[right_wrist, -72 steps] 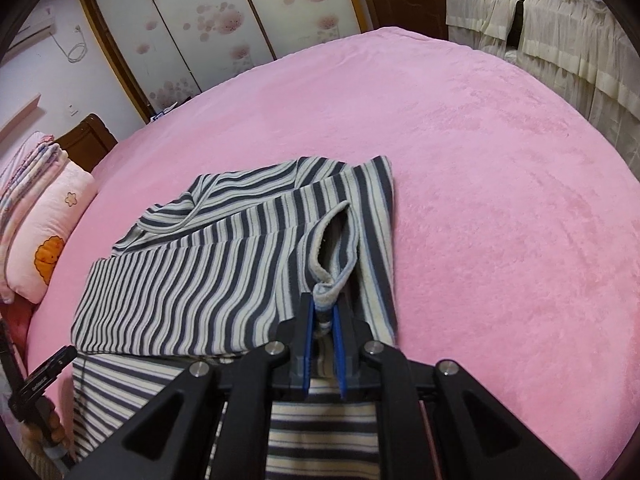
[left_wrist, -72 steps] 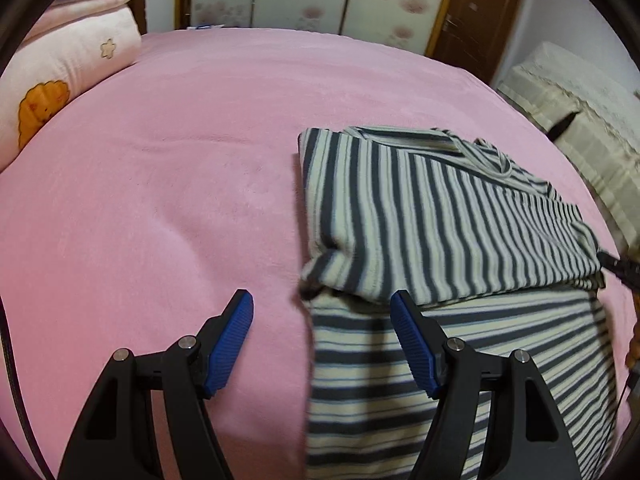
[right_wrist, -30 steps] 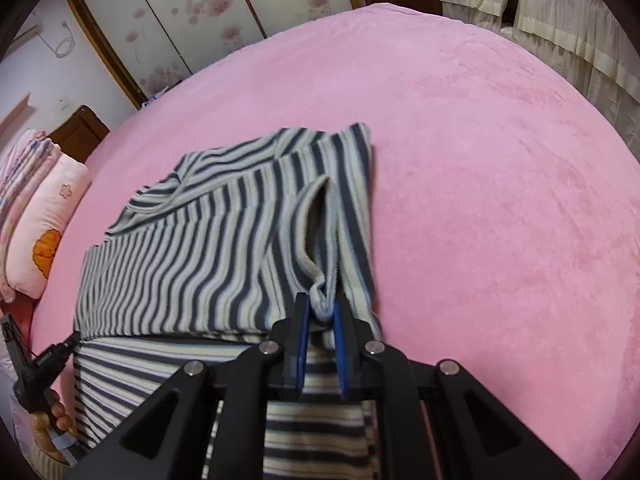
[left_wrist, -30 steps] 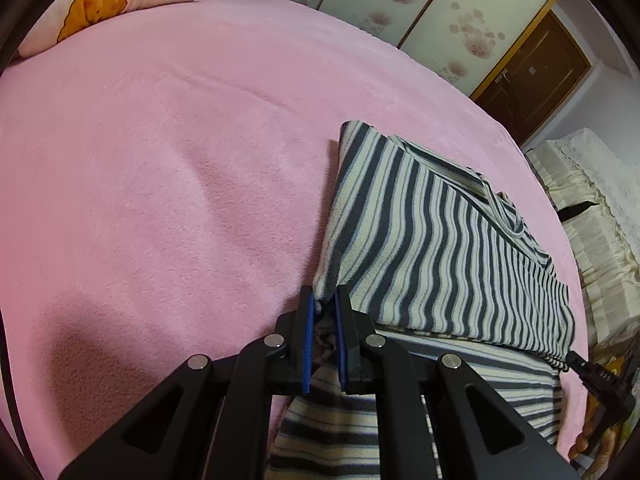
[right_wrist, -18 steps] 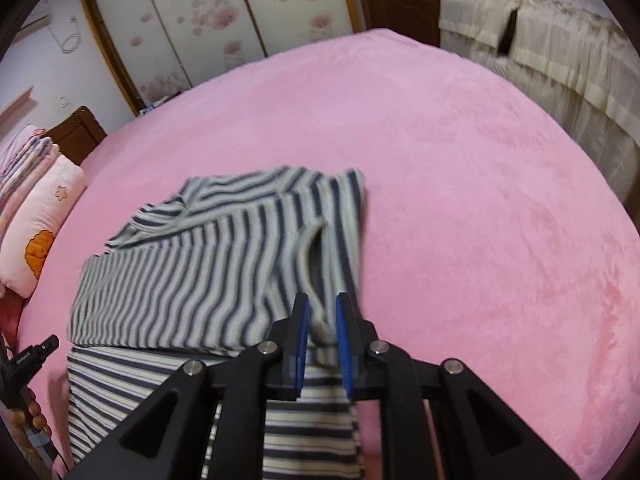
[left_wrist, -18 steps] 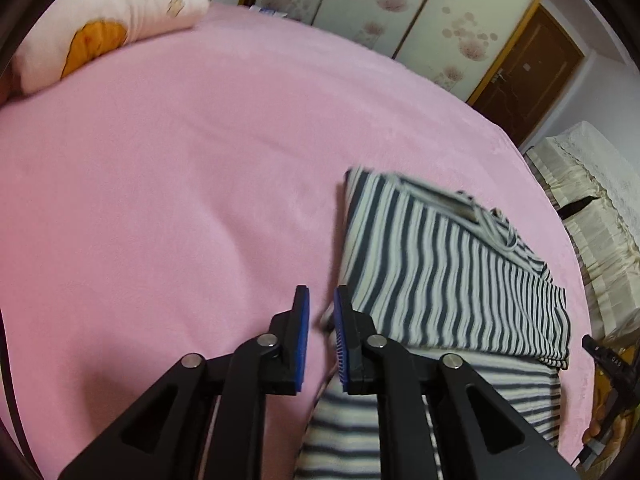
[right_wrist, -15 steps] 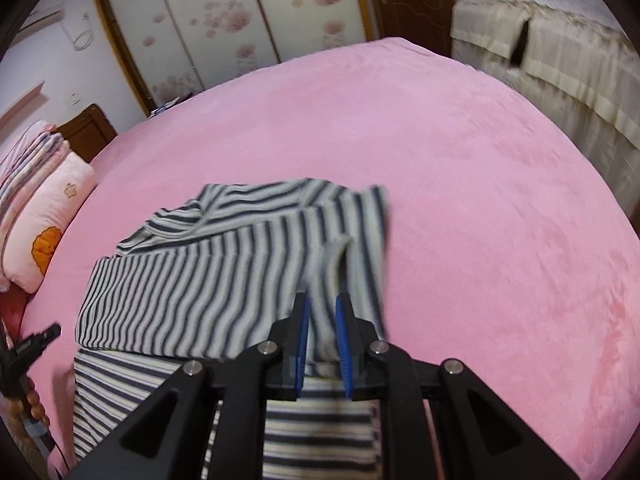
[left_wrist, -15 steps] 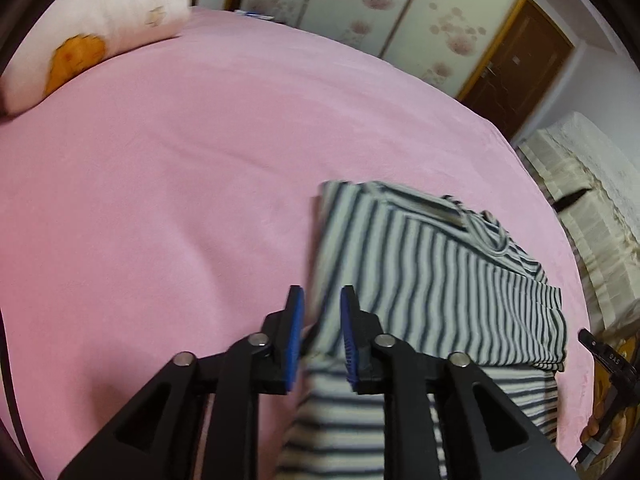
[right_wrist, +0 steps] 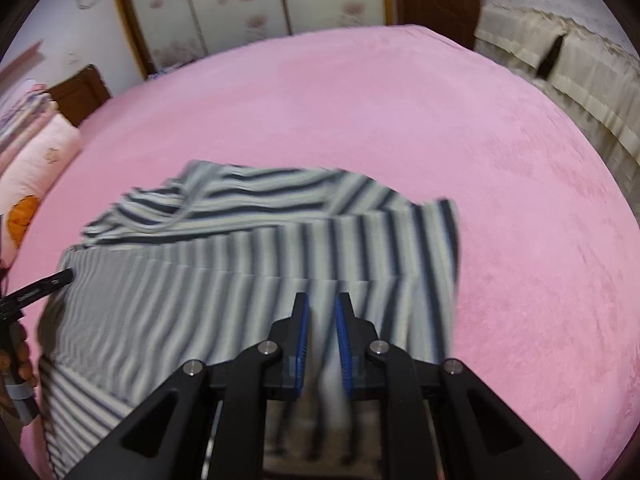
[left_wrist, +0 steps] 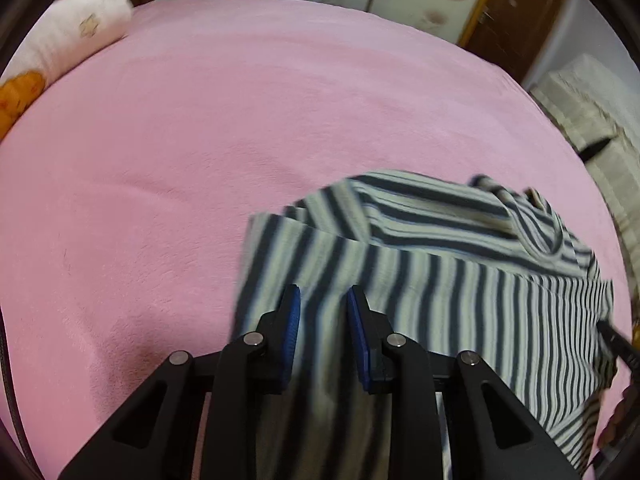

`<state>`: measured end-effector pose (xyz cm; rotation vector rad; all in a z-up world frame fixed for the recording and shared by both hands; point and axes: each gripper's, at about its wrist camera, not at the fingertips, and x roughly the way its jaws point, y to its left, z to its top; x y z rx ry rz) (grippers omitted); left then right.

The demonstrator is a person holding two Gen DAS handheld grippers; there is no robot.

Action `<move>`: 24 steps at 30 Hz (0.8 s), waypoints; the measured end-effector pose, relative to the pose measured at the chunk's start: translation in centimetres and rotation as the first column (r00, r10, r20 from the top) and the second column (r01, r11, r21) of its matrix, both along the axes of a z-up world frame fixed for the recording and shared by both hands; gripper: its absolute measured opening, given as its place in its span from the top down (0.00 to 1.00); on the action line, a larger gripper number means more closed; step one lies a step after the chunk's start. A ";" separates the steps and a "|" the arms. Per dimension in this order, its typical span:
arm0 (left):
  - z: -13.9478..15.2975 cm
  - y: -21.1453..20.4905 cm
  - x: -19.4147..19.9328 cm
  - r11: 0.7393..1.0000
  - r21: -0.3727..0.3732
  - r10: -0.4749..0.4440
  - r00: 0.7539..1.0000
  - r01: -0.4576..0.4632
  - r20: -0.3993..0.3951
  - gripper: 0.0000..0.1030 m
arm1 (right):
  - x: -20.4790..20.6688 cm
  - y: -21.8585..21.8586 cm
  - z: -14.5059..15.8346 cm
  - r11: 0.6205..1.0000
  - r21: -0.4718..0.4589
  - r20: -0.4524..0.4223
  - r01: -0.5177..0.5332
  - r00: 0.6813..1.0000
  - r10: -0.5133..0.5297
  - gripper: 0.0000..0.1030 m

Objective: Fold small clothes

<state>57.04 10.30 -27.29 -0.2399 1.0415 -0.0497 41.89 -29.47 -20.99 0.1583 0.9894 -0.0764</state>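
Striped shirt (left_wrist: 460, 280), one, on one pink blanket (left_wrist: 200, 140).

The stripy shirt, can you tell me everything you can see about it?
The shirt is soft knit with dark and cream stripes. It lies partly folded on the pink bed, its neckline at the far end and one fold lying across the body. It looks blurred. The left gripper has just been opening, with cloth between its jaws. The right gripper is nearly shut with cloth in the gap; whether it pinches is unclear.
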 end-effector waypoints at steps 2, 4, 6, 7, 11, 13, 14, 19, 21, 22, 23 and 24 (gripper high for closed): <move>-0.2 1.0 -0.3 0.999 -0.020 0.029 1.000 -0.029 0.007 0.82 | -0.1 -1.2 -0.9 1.000 0.022 -0.006 0.011 1.000 -0.011 0.91; -0.5 1.9 -0.6 0.998 -0.036 0.050 0.999 -0.050 0.014 0.88 | -0.4 -1.9 -1.2 0.999 0.036 0.001 0.015 1.000 -0.015 0.95; -0.6 2.3 -0.8 0.998 -0.034 0.056 0.998 -0.055 0.018 0.90 | -0.6 -2.0 -1.3 0.999 0.029 0.009 0.017 1.000 -0.017 0.98; -0.7 2.4 -0.9 0.998 -0.030 0.057 0.998 -0.056 0.023 0.90 | -0.6 -1.9 -1.3 0.999 0.027 0.011 0.020 1.000 -0.020 0.98; -0.8 2.4 -1.7 0.998 0.007 0.068 0.997 -0.068 0.044 0.90 | -0.8 -1.5 -1.3 1.000 0.000 0.020 0.023 1.000 -0.023 1.00; -1.4 3.1 -2.4 0.995 0.011 0.096 0.994 -0.097 0.046 0.90 | -1.1 -1.5 -1.3 0.999 -0.006 0.026 0.032 0.999 -0.032 1.00; -1.7 3.7 -2.7 0.994 -0.018 0.105 0.994 -0.104 0.045 0.90 | -1.2 -1.8 -1.4 0.999 0.000 0.029 0.034 0.999 -0.034 1.00; -1.4 4.8 -4.2 0.994 -0.042 0.105 0.992 -0.103 0.064 0.90 | -1.7 -2.0 -1.1 0.999 0.019 0.031 0.026 0.999 -0.027 1.00; -0.8 5.2 -4.7 0.992 -0.051 0.121 0.990 -0.118 0.074 0.88 | -1.8 -2.1 -0.5 0.999 0.024 0.042 0.024 0.999 -0.025 1.00; -0.4 5.4 -4.9 0.990 -0.048 0.136 0.988 -0.132 0.079 0.85 | -2.1 -2.0 0.0 0.999 0.023 0.051 0.027 0.998 -0.028 1.00; 0.0 5.8 -5.2 0.988 -0.050 0.149 0.985 -0.145 0.085 0.83 | -2.5 -1.9 0.5 0.999 0.020 0.060 0.028 0.998 -0.030 0.97; 0.6 6.2 -5.8 0.986 -0.053 0.160 0.983 -0.155 0.093 0.82 | -2.8 -1.8 0.9 0.999 0.019 0.067 0.028 0.997 -0.029 0.97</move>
